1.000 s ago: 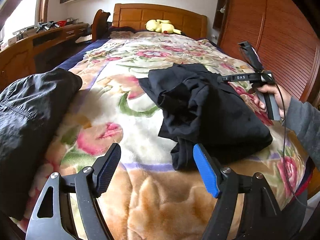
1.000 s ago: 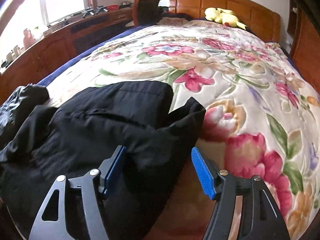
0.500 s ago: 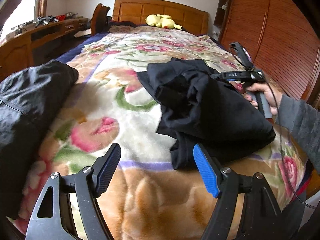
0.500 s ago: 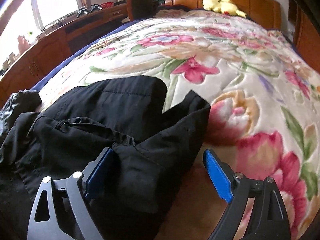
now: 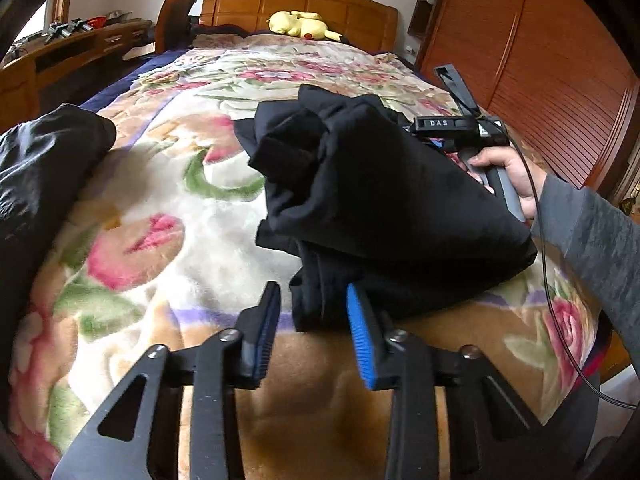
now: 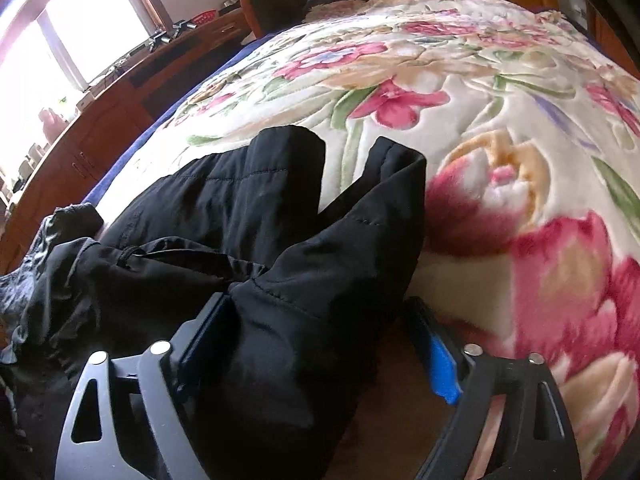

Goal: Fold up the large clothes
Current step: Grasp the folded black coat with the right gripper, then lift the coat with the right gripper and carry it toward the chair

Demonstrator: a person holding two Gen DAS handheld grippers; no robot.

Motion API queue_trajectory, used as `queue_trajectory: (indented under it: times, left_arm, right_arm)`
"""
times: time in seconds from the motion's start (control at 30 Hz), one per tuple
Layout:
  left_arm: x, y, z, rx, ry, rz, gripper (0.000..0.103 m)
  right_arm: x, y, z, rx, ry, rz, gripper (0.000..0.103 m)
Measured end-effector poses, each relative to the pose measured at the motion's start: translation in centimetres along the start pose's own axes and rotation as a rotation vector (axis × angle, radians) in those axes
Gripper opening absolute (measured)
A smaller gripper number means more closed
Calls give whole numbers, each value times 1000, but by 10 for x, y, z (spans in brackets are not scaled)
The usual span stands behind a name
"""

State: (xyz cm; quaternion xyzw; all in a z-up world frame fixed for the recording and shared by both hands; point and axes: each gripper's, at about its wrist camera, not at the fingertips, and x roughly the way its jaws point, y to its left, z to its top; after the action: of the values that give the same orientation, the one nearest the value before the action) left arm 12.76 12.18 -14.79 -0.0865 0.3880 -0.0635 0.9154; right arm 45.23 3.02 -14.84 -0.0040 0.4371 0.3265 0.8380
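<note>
- Lying bunched on the floral blanket (image 5: 168, 184) of the bed: black padded garment (image 5: 380, 200), toward the foot end.
- Closing in narrow: left gripper (image 5: 314, 332), near hem corner of the garment sitting between the blue pads (image 5: 360, 336), not yet pinched.
- Straddling a thick quilted fold of the garment: right gripper (image 6: 320, 344), jaws wide and closing, pads not clearly pressing.
- Gripping the right gripper's handle: a hand (image 5: 508, 172) in a grey sleeve.
- Reading "DAS" on that gripper's body.
- Resting at the left edge: another dark jacket (image 5: 44, 176).

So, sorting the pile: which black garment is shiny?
The crinkly shiny jacket at the bed's left edge; the matte garment lies mid-bed.
</note>
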Motion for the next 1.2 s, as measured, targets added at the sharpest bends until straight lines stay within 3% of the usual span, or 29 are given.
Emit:
queue_trajectory:
  times: [0.17, 0.3, 0.43, 0.63, 0.87, 1.2]
  left_arm:
    - [6, 1, 0, -15, 22, -5, 30]
    - [7, 3, 0, -39, 33, -43, 10]
    - [-2, 0, 3, -9, 3, -37, 6]
    - [-19, 3, 6, -9, -51, -36, 4]
    - [-45, 13, 14, -35, -147, -31, 3]
    - [-86, 15, 25, 8, -278, 11, 3]
  right_arm:
    - [-5, 5, -2, 7, 0, 33, 64]
    - [-12, 11, -2, -16, -17, 29, 41]
    - [-26, 19, -3, -57, -49, -21, 26]
    - [-48, 43, -6, -130, -104, -88, 21]
    - [-65, 67, -6, -172, -141, -92, 20]
    - [-98, 97, -4, -235, -190, -108, 19]
